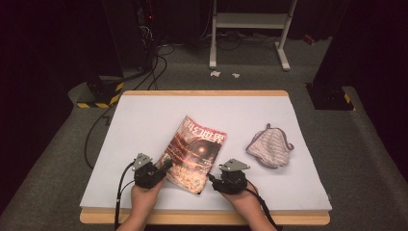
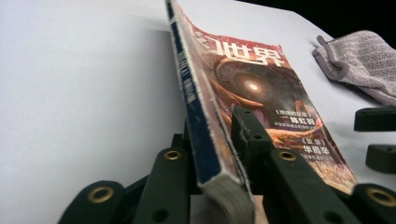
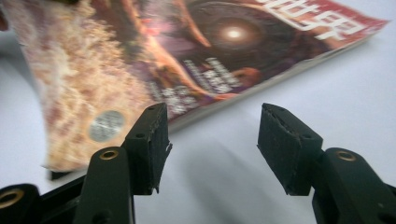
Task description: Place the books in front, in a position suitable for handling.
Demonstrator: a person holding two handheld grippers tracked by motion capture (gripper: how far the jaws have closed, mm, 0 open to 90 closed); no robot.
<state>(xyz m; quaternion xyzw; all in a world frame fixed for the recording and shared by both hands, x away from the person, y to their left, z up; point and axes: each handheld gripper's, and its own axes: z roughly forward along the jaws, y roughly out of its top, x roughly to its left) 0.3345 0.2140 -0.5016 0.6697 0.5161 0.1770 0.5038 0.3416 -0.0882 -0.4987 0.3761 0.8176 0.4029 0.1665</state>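
Two hand-held black grippers work at the near edge of a white-covered tabletop (image 1: pixel 144 115) with a pale wooden rim. Between them lies a thick paperback magazine with a reddish-brown illustrated cover and a blue spine (image 1: pixel 196 154), set at a slant near the middle of the tabletop, its top end pointing far and slightly left.

At the near left, the left gripper (image 1: pixel 163 166) is pinching the magazine by its spine edge close to the near corner: in the left gripper view one jaw sits under the blue spine and the other presses on the cover (image 2: pixel 261 84), and that edge is lifted off the tabletop while the opposite edge rests on it.

At the near right, the right gripper (image 1: pixel 211 179) has its jaws spread, nothing between them, pointing toward the magazine's near right corner; the right gripper view shows bare white surface between the two pads, just short of the magazine's edge (image 3: pixel 140 60).

Farther right, well apart from the magazine, a crumpled grey striped cloth (image 1: pixel 270 147) lies on the tabletop.
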